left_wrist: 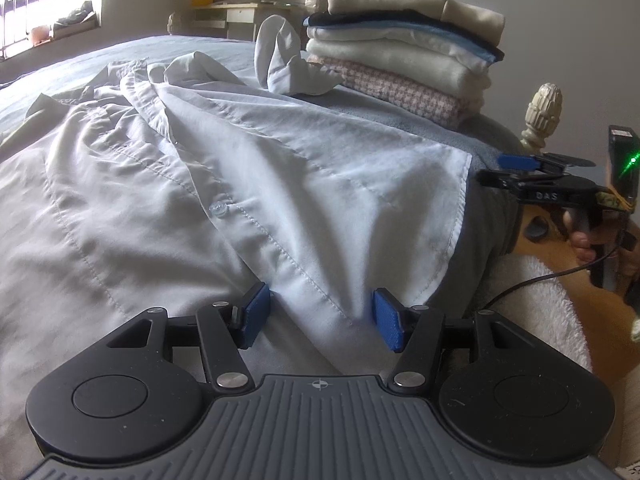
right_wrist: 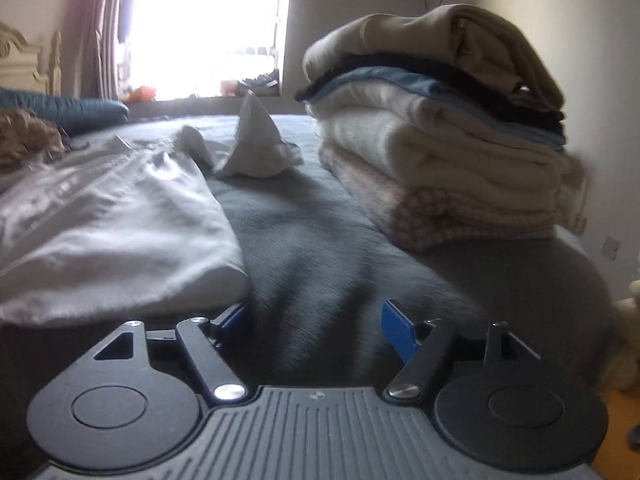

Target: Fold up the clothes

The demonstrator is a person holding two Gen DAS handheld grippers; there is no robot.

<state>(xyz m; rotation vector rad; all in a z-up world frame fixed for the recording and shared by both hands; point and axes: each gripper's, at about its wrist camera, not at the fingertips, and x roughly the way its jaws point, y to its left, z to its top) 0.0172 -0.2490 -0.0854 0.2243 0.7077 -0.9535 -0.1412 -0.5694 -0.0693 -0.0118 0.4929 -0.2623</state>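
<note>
A pale blue button shirt (left_wrist: pixel 200 168) lies spread and creased on the grey-blue bedcover (left_wrist: pixel 484 216). My left gripper (left_wrist: pixel 322 316) rests low on the shirt's near hem. Its blue pads (left_wrist: pixel 256 316) stand apart, with the stitched front edge running between them, not pinched. One sleeve (left_wrist: pixel 284 60) stands bunched up at the far side. My right gripper (left_wrist: pixel 508 170) is off the shirt's right corner, held by a person's hand (left_wrist: pixel 584 240). In the right wrist view the right gripper (right_wrist: pixel 316 324) is open over bare bedcover (right_wrist: pixel 320 240), with the shirt (right_wrist: pixel 120 220) just to its left.
A tall stack of folded clothes (left_wrist: pixel 400 52) (right_wrist: pixel 440 140) sits at the bed's far right corner. A cream bedpost knob (left_wrist: pixel 544 112) and a fluffy white cloth (left_wrist: pixel 540 300) mark the right edge. A dark pillow (right_wrist: pixel 80 110) and window (right_wrist: pixel 208 28) lie beyond.
</note>
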